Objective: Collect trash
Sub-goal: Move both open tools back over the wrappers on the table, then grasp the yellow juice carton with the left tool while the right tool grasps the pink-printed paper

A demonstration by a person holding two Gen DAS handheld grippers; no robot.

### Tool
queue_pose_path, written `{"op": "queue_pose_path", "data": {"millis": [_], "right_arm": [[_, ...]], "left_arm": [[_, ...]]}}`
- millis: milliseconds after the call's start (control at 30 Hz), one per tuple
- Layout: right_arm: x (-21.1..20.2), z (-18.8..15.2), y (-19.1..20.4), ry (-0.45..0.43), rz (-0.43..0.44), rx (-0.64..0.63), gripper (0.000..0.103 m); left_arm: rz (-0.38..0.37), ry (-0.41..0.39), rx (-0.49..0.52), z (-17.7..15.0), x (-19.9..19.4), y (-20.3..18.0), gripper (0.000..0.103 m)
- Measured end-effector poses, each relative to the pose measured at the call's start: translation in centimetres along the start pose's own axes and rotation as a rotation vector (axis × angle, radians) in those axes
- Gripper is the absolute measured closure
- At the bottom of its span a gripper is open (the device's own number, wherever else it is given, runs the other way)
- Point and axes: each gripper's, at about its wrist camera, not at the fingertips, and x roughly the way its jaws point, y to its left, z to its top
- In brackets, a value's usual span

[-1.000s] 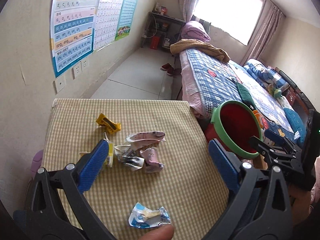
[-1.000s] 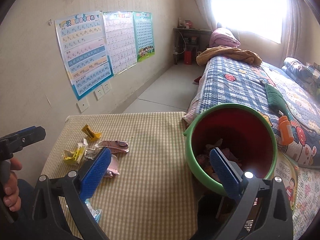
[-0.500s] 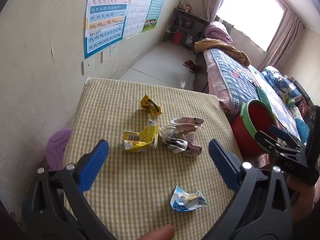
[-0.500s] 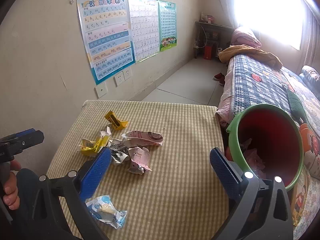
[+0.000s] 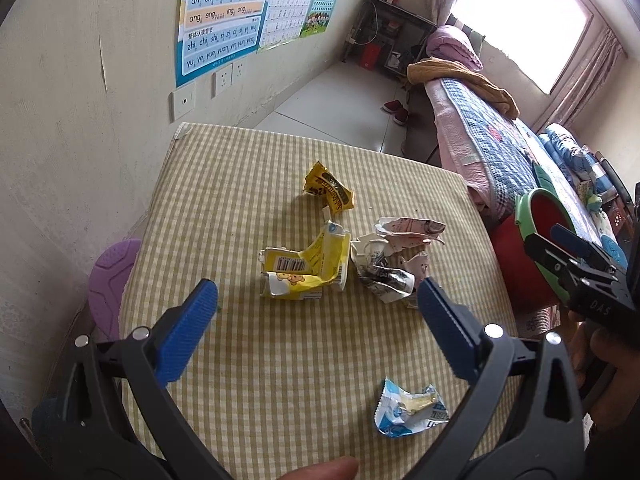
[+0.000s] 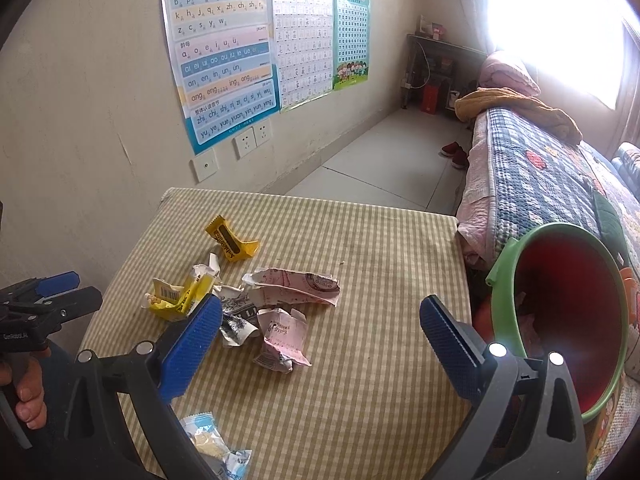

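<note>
Trash lies on a checked tablecloth (image 5: 248,184): a small yellow wrapper (image 5: 329,191), a crushed yellow carton (image 5: 306,266), crumpled pink and white wrappers (image 5: 394,258) and a blue and white wrapper (image 5: 410,408). My left gripper (image 5: 316,308) is open and empty, above the near part of the table, just short of the carton. My right gripper (image 6: 320,326) is open and empty, over the table beside the pink wrappers (image 6: 288,300). The red bin with a green rim (image 6: 560,320) stands at the table's right edge with some trash inside.
A wall with posters (image 6: 224,60) and sockets runs along the table's left side. A purple stool (image 5: 112,276) stands left of the table. A bed with a blue quilt (image 6: 540,184) lies behind the bin. Bare tiled floor (image 5: 344,112) lies beyond the table.
Both grippers swung left, from the bin toward the trash on the table. The left gripper came closer to the yellow carton. Both stayed open and empty.
</note>
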Motion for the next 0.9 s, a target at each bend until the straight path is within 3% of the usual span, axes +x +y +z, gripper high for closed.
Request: {"op": "queue_pose_path", "data": {"millis": [667, 900], "right_arm": [[11.5, 1.2, -0.1, 0.141, 0.056, -0.035, 0.008], [14.2, 0.6, 1.1, 0.166, 0.062, -0.185, 0.009]], "left_arm": [[0.017, 0.177, -0.006, 0.4, 10.2, 1.4, 0.006], [0.034, 0.194, -0.023, 0.2, 12.1, 2.1, 0.006]]}}
